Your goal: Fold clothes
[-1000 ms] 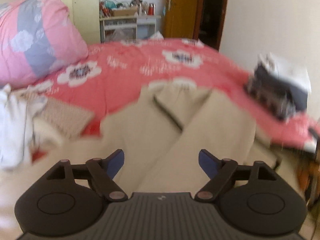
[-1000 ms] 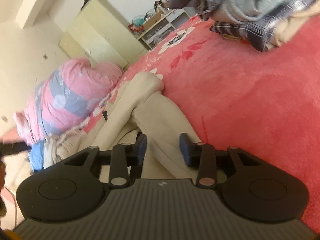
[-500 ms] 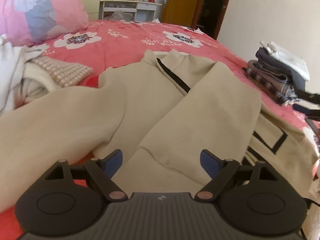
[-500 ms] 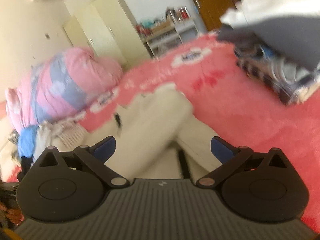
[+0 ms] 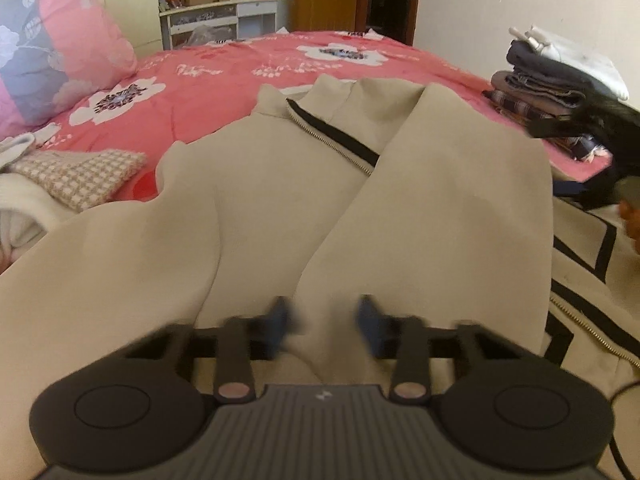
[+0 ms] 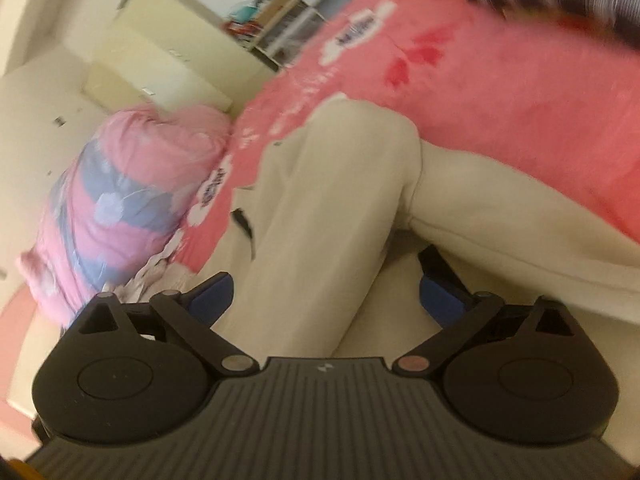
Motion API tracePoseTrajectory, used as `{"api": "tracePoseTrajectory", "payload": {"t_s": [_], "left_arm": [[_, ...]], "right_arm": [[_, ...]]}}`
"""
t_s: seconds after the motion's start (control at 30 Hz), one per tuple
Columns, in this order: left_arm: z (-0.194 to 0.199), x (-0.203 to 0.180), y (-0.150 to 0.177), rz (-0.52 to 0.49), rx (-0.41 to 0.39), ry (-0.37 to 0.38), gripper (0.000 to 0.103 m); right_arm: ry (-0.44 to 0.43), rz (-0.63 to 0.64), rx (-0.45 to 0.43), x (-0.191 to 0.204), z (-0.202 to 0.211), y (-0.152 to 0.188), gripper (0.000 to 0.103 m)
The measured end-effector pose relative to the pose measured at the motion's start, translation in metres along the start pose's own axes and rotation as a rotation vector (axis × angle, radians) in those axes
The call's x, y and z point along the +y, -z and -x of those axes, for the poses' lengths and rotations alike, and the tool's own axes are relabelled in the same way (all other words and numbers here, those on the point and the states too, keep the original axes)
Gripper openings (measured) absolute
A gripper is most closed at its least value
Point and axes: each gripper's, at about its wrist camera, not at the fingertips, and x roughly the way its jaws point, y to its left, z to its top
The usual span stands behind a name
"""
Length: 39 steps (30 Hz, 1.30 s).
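A beige zip jacket (image 5: 440,200) with black trim lies spread on the pink bedspread (image 5: 224,80), one sleeve folded across its front toward me. My left gripper (image 5: 324,320) is low over that sleeve's cuff, its blue fingers blurred and drawn close with the cuff cloth between them. In the right wrist view the jacket (image 6: 340,200) runs under my right gripper (image 6: 326,296), which stands wide open just above the cloth and holds nothing. The right gripper also shows as a dark blur (image 5: 600,128) at the jacket's right edge.
A stack of folded clothes (image 5: 540,88) sits on the bed's right side. A pink and grey quilt bundle (image 5: 52,48) and a checked cloth (image 5: 76,172) with white garments lie on the left. Shelves and a door stand beyond the bed.
My left gripper's fingers have drawn in from wide open around the sleeve cuff. My right gripper let go of the sleeve earlier, stays open, and has tilted over the jacket.
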Motion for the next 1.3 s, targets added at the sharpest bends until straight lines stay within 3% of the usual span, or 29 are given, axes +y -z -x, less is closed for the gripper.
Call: {"api": "tracePoseTrajectory", "payload": {"t_s": [0.03, 0.1, 0.13, 0.17, 0.27, 0.4, 0.57, 0.67, 0.73, 0.77, 0.9, 0.97, 1.07, 1.13, 1.3], "left_arm": [[0.0, 0.0, -0.001, 0.004, -0.009, 0.0, 0.011], [-0.001, -0.001, -0.005, 0.0, -0.019, -0.018, 0.009], [-0.002, 0.001, -0.007, 0.01, -0.027, -0.014, 0.009], [-0.003, 0.003, -0.01, 0.015, -0.034, -0.013, 0.009], [-0.01, 0.006, -0.023, 0.031, -0.048, -0.007, 0.008], [-0.023, 0.002, -0.042, 0.013, -0.071, 0.013, 0.008], [-0.055, 0.002, -0.053, 0.008, -0.019, 0.019, 0.01], [-0.052, 0.014, -0.053, 0.04, -0.009, 0.022, 0.022], [-0.04, 0.023, -0.05, 0.075, -0.005, 0.029, 0.036], [-0.03, 0.027, -0.047, 0.085, -0.01, 0.024, 0.044], [0.013, 0.036, -0.033, 0.107, -0.039, -0.004, 0.052], [0.033, 0.034, -0.023, 0.112, -0.037, 0.011, 0.06], [0.056, 0.025, -0.006, 0.132, -0.036, 0.045, 0.06], [0.067, 0.008, 0.005, 0.059, -0.057, 0.058, 0.06], [0.058, -0.057, 0.028, -0.309, -0.086, -0.018, 0.062]], "right_arm": [[0.004, -0.008, 0.0, -0.001, -0.005, -0.002, 0.091], [0.008, -0.012, -0.006, -0.001, -0.011, -0.005, 0.042], [0.017, -0.034, -0.013, -0.004, -0.014, -0.007, 0.033], [0.027, -0.061, -0.021, -0.009, -0.015, -0.009, 0.012], [0.022, -0.099, -0.069, -0.019, -0.016, -0.016, 0.006], [0.032, -0.132, -0.152, -0.032, -0.012, -0.03, 0.005], [0.042, -0.219, -0.224, -0.059, -0.014, -0.04, 0.005], [0.01, -0.254, -0.198, -0.068, -0.017, -0.036, 0.008], [-0.021, -0.287, -0.167, -0.071, -0.013, -0.034, 0.016], [-0.04, -0.306, -0.154, -0.072, -0.01, -0.032, 0.025], [-0.059, -0.288, -0.092, -0.061, 0.009, -0.018, 0.047], [-0.077, -0.257, -0.041, -0.05, 0.018, -0.005, 0.048], [-0.128, -0.218, 0.018, -0.033, 0.035, 0.019, 0.05], [-0.15, -0.184, 0.033, -0.022, 0.048, 0.035, 0.053], [-0.199, -0.164, 0.1, -0.006, 0.068, 0.065, 0.054]]}}
